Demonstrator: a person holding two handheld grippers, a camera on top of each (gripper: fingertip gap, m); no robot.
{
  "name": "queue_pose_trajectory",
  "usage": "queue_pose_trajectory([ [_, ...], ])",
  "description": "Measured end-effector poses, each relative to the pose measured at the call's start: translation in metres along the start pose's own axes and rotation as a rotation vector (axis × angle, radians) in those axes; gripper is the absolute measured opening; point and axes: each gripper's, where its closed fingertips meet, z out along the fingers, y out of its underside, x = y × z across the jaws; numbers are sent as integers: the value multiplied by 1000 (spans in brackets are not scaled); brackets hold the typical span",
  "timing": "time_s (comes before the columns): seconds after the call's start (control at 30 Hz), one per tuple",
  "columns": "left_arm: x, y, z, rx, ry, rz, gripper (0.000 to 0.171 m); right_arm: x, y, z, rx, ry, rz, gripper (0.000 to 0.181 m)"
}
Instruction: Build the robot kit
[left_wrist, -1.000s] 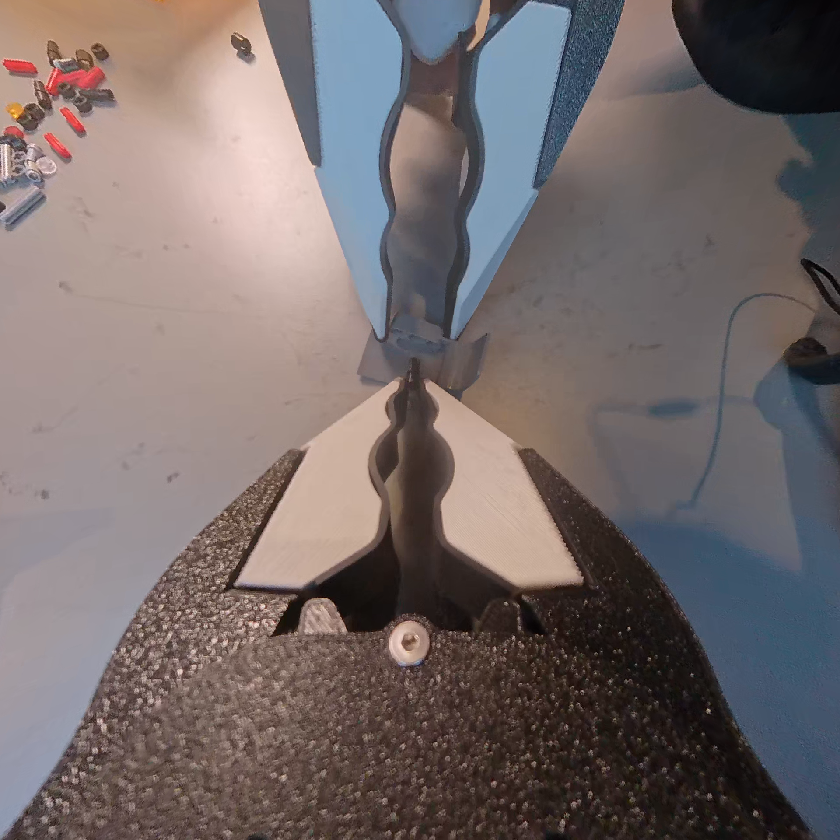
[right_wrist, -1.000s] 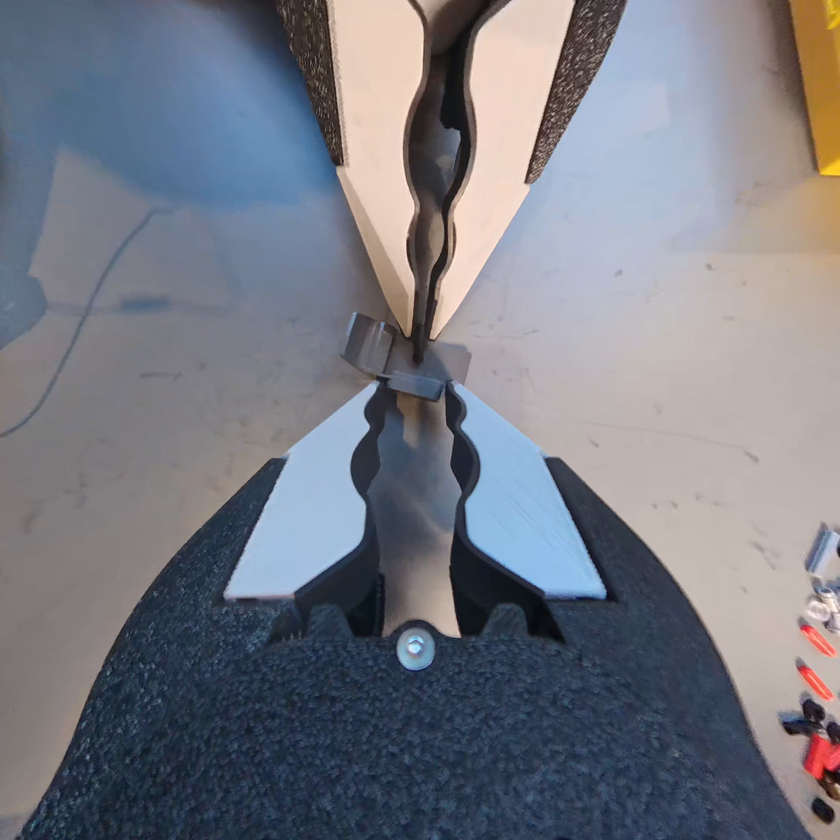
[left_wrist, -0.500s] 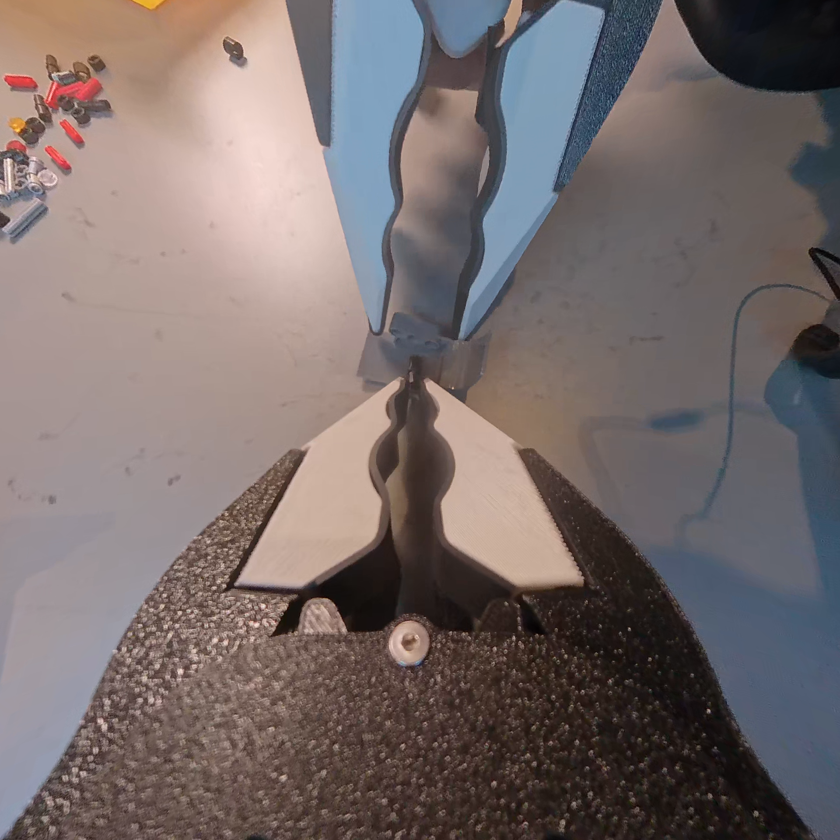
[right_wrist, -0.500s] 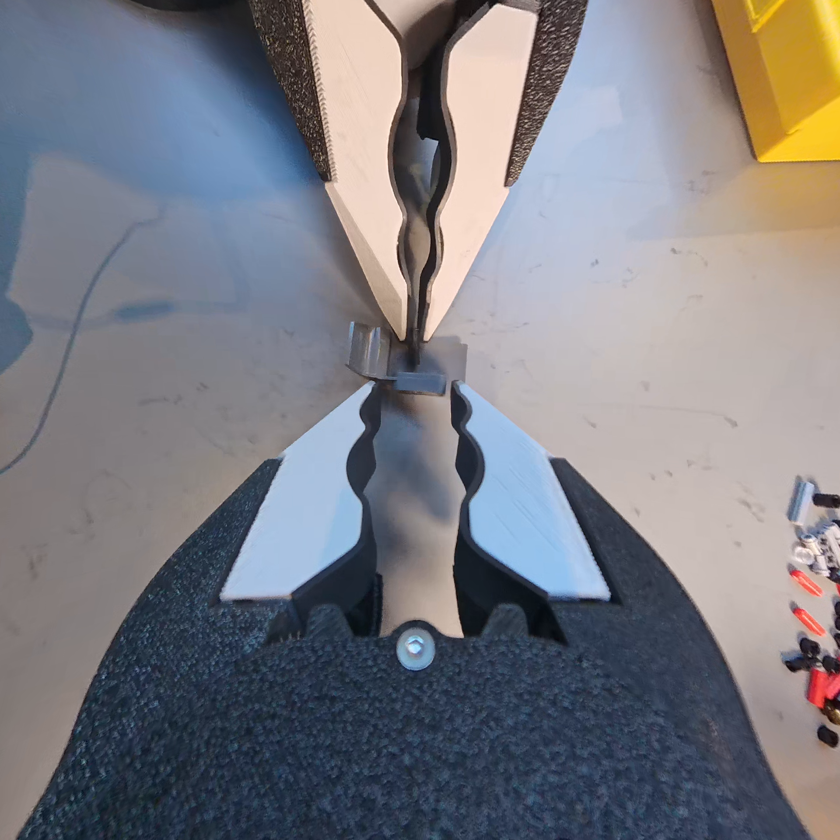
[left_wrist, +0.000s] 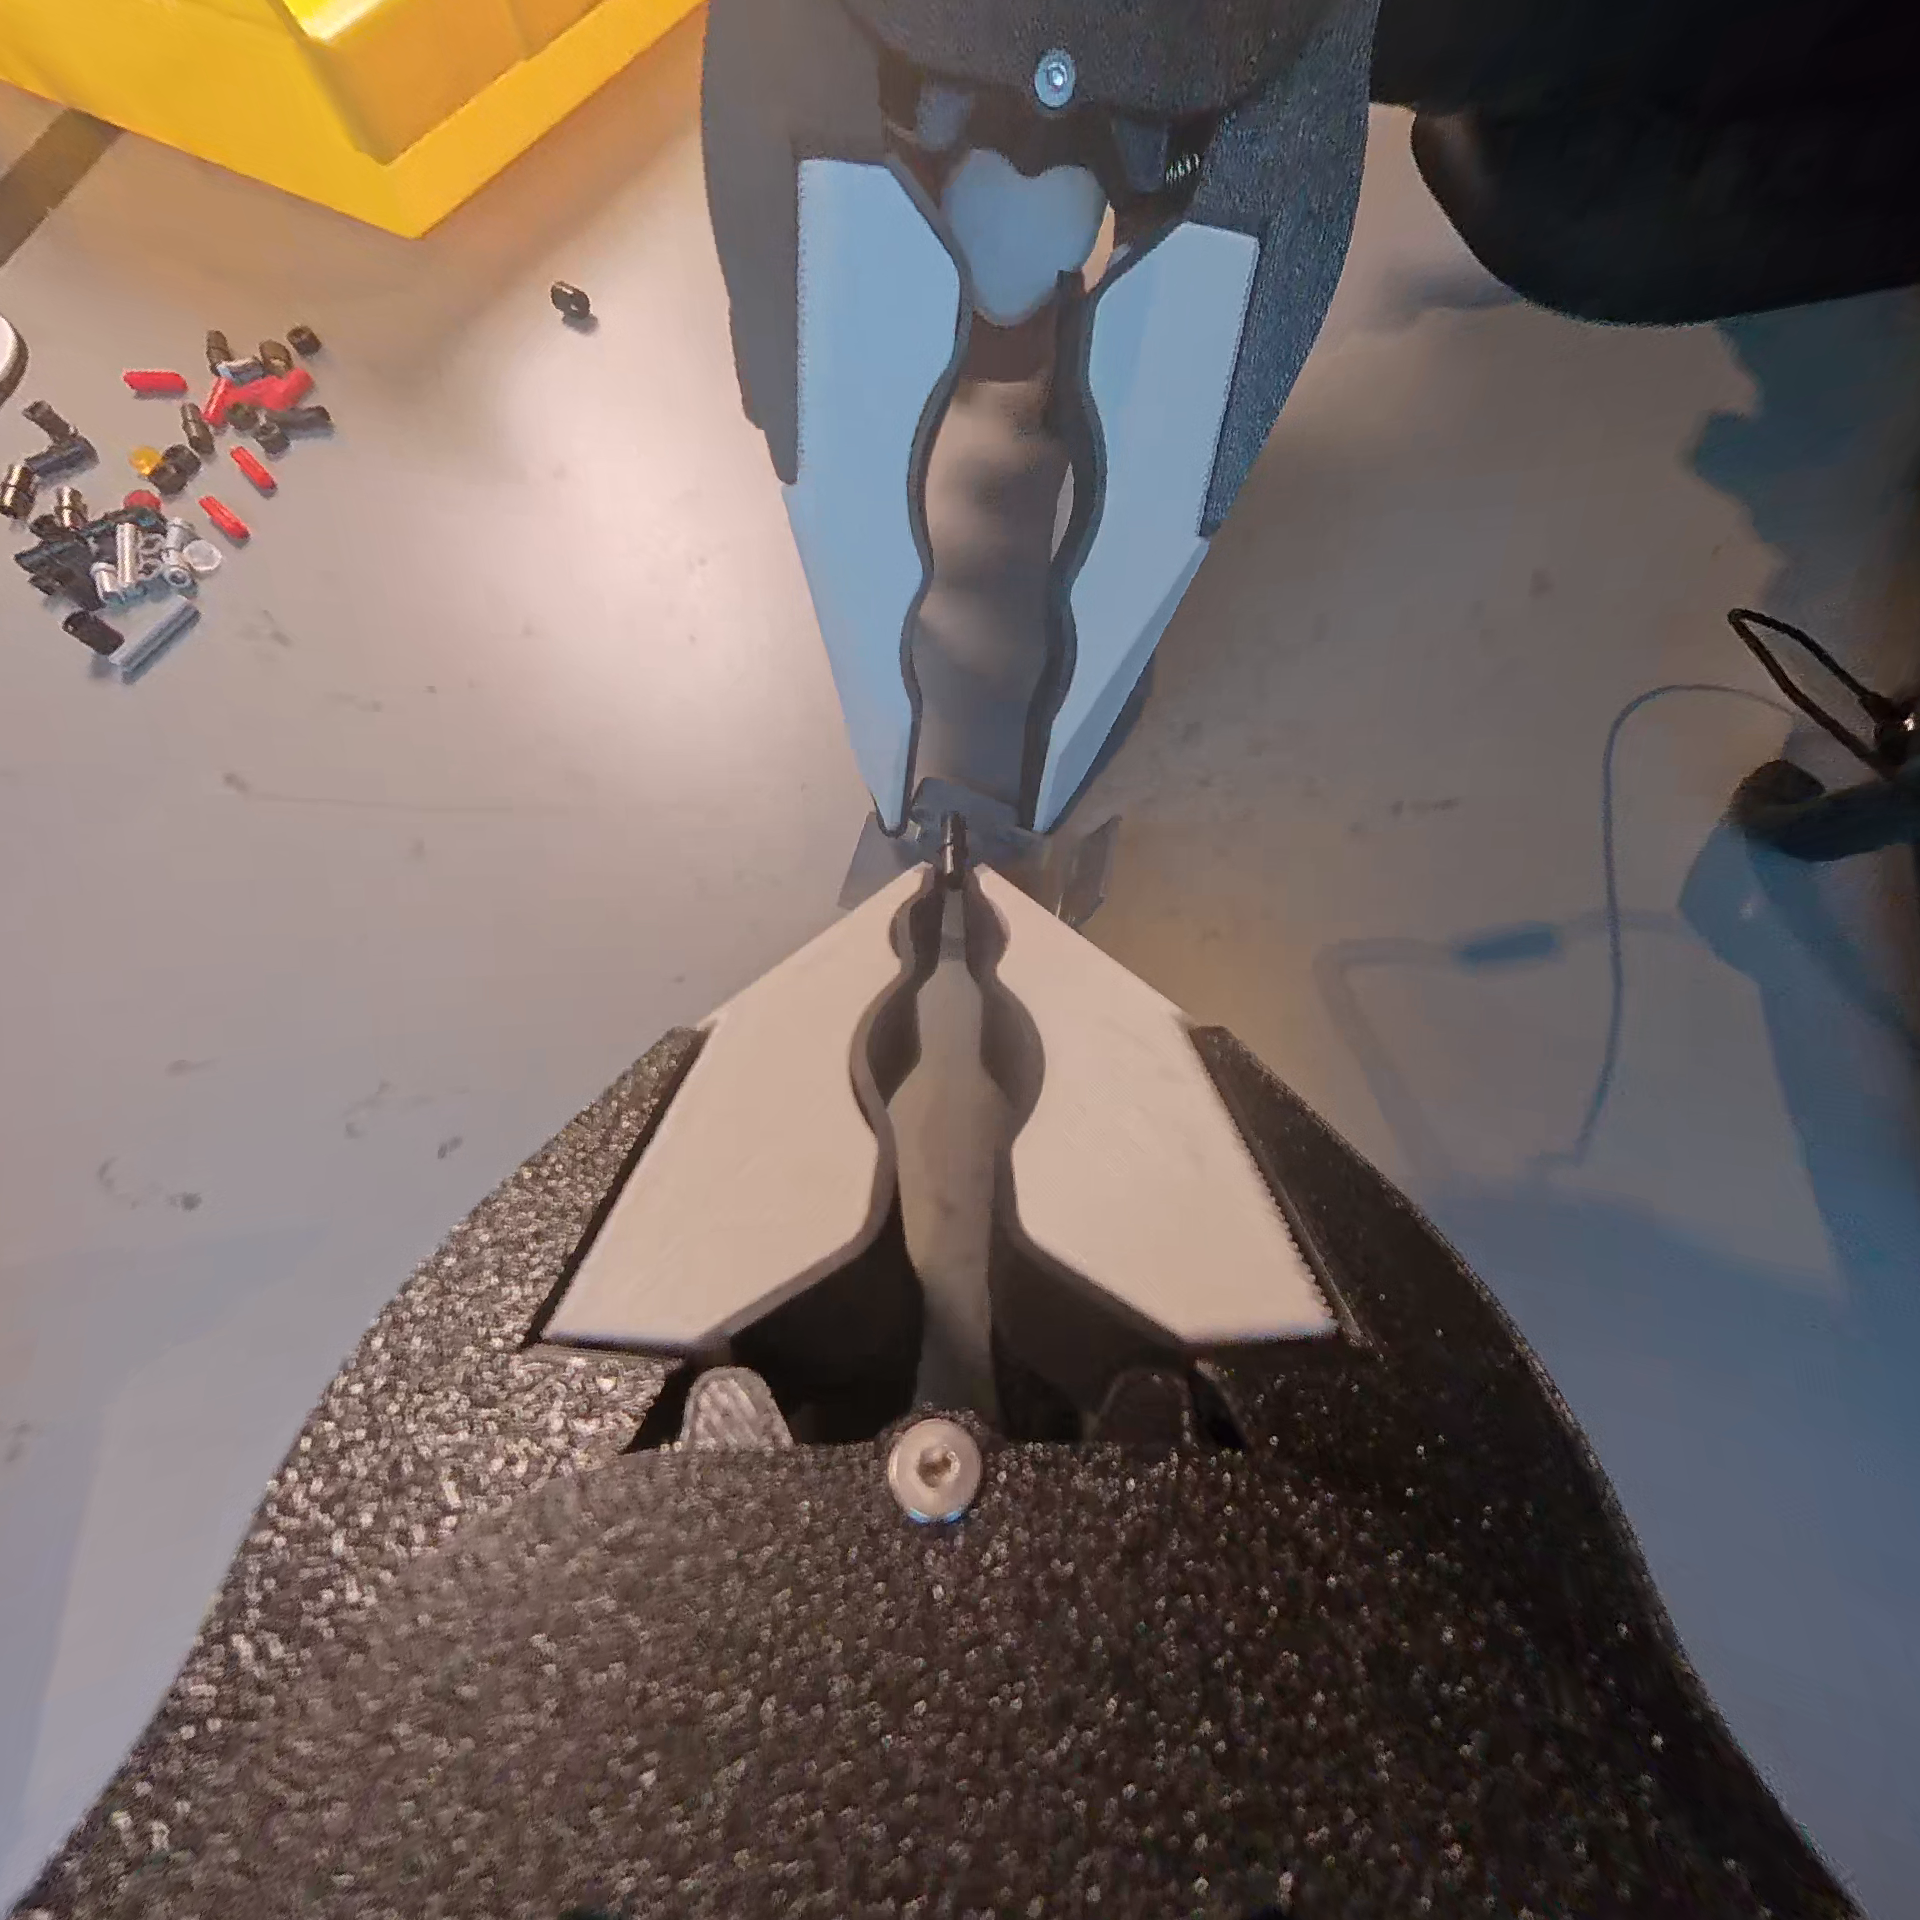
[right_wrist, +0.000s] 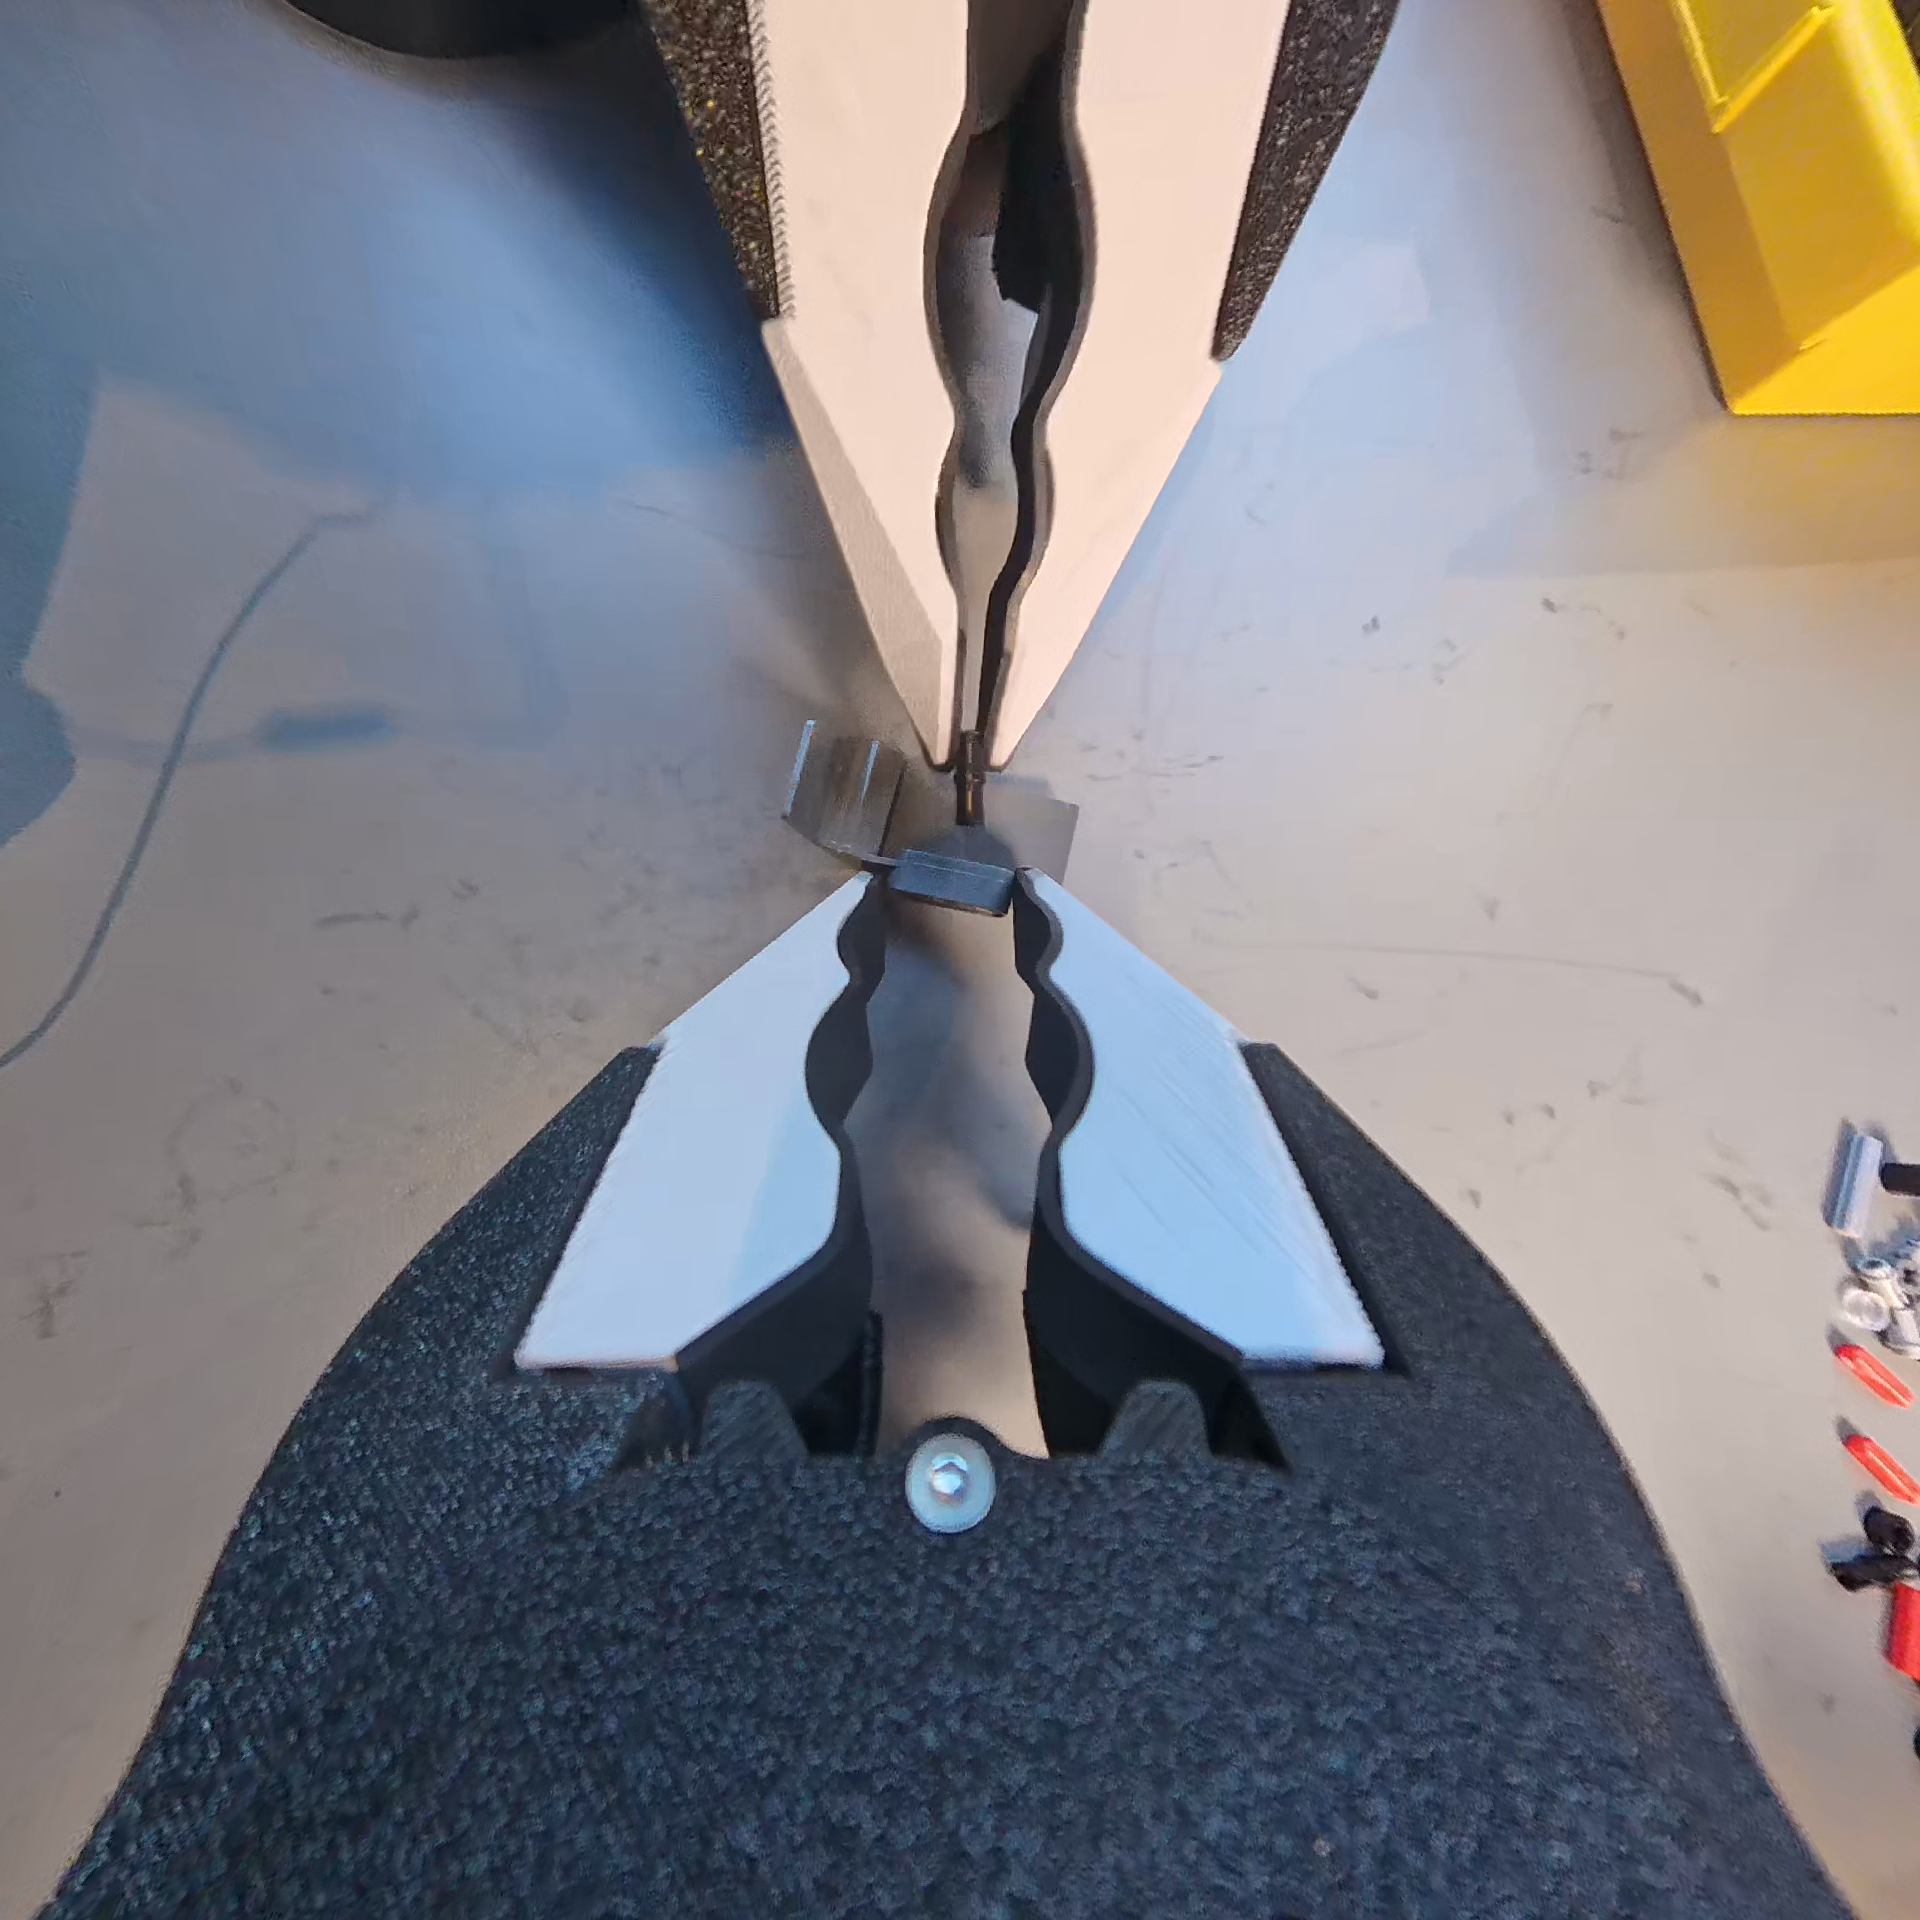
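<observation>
Both tools have drawn back, baring more scuffed grey worktop (left_wrist: 416, 935); left tool (left_wrist: 948, 878) pinches a small black pin (right_wrist: 970, 779), right tool (right_wrist: 951, 878) clamps a grey metal bracket (right_wrist: 951, 871); yellow bin (left_wrist: 312, 94) upper left.

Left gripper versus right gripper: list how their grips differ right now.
The left gripper has its tips nearly closed on a thin black pin; the right gripper is spread wider, clamping a grey metal bracket.
The left grips something slender; the right grips a broad, flat piece.
Both meet tip to tip above the table.

Speckled black claw (left_wrist: 948, 883), grey fingers (left_wrist: 758, 1122)
</observation>
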Motion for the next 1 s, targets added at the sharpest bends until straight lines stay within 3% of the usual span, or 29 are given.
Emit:
queue_pose_trajectory([
  [0.23,2,-1,3,-7,-2,41,2,-5,-4,-2,89,-29,-30,23],
  [0.77,1,7,10,-116,11,129,2,-9,-3,0,65,-44,-74,23],
  [1.0,0,6,10,-154,112,40,2,-8,-3,0,25,-76,-83,23],
])
